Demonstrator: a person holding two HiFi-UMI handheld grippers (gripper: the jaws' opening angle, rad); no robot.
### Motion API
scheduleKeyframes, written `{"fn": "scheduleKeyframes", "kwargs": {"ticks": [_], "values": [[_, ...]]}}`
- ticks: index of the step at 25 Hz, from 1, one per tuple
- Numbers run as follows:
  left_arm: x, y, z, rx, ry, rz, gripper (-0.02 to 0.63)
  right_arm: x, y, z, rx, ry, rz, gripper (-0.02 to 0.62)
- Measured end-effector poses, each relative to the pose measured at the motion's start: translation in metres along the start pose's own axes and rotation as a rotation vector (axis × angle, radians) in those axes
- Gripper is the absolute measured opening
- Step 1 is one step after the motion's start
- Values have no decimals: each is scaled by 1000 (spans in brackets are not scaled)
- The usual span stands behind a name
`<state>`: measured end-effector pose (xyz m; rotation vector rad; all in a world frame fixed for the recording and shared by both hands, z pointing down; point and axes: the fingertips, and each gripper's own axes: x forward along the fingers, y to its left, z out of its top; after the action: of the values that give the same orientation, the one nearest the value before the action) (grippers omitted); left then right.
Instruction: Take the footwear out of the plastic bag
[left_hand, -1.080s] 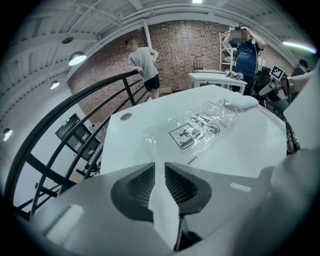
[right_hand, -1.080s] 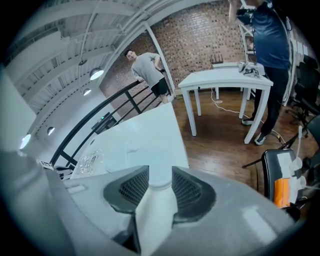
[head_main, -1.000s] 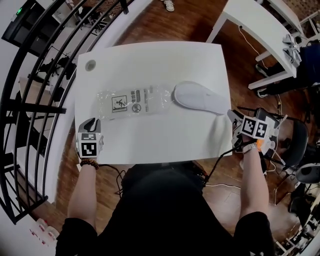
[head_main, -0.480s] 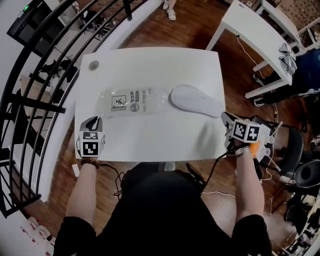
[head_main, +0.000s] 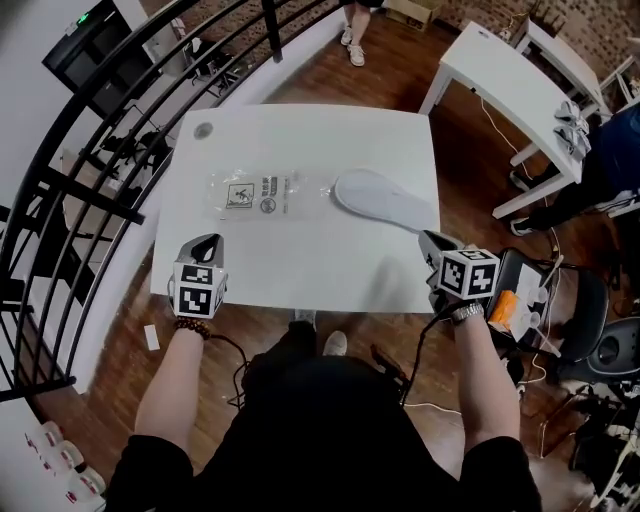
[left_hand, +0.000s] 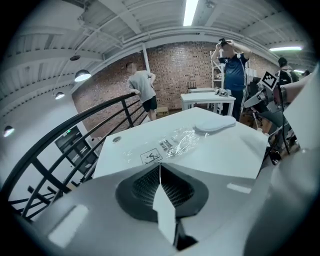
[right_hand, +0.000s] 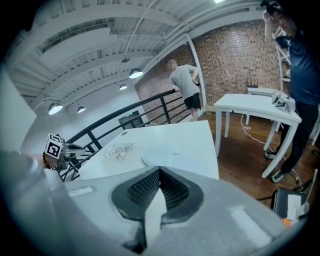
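left gripper (head_main: 206, 242) over near-left table edge, jaws clenched together, empty. clear crinkled plastic bag with printed label (head_main: 262, 190) flat on white rectangular table (head_main: 300, 270), mid-left. flat white fabric slipper (head_main: 385, 200) just right of bag, left end touching bag mouth; cannot tell if partly inside. slipper likely light, soft, bendy; film thin, slippery. best pinch slipper's free right rim, pin bag's left end. right gripper (head_main: 431, 240) at near-right corner, jaws just closed, nothing between.
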<state>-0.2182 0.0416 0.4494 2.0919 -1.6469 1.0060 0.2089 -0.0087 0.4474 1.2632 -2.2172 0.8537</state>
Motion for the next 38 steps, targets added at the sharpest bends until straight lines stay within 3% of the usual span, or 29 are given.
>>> {"fn": "scheduleKeyframes", "kwargs": {"ticks": [11, 16, 26, 38], "values": [[-60, -127, 87, -19, -262, -281, 17, -28, 113, 33, -217, -145, 140, -8], [-87, -157, 115, -18, -348, -383, 17, -43, 171, 54, -298, -237, 185, -8], [-124, -157, 144, 0, -464, -464, 17, -57, 240, 61, -333, -336, 183, -8], [-137, -152, 139, 9, -480, -492, 17, -61, 263, 55, -336, -349, 160, -8]]}}
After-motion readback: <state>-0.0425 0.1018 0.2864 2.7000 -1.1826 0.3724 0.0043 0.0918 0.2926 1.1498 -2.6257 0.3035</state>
